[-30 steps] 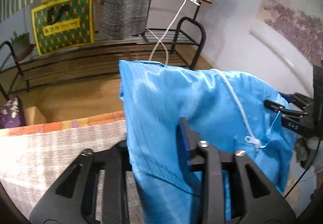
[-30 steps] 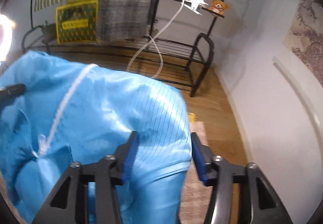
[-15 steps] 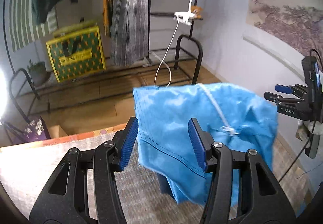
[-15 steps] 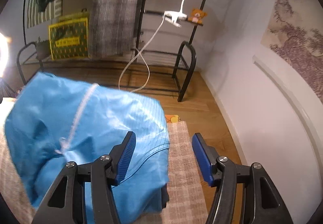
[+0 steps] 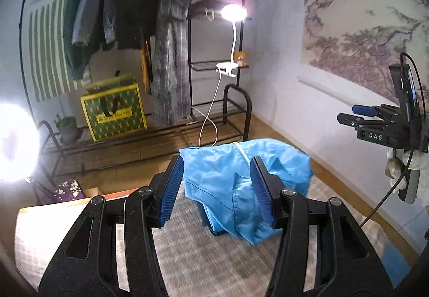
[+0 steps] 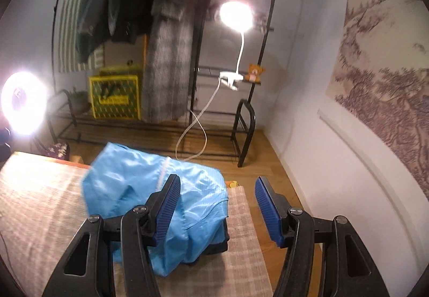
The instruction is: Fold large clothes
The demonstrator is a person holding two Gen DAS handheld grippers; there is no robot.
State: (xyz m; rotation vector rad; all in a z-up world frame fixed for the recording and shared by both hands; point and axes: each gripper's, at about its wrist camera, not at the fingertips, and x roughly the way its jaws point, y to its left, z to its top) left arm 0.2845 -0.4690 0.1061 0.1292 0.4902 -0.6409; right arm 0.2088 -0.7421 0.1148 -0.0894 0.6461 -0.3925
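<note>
A bright blue garment with a white zipper lies folded in a loose heap on a dark stack at the far end of the checked table cloth. It also shows in the right wrist view. My left gripper is open and empty, drawn back from the garment, which shows between its fingers. My right gripper is open and empty, with the garment behind its left finger. The right gripper's body shows at the right edge of the left wrist view.
A black clothes rack with hanging coats stands behind the table, with a yellow-green bag on its low shelf. A clip lamp and a ring light shine brightly. A white wall with a scroll painting lies to the right.
Both grippers opened and let go of the blue garment, then drew back and up. The garment dropped onto the dark stack on the table.
</note>
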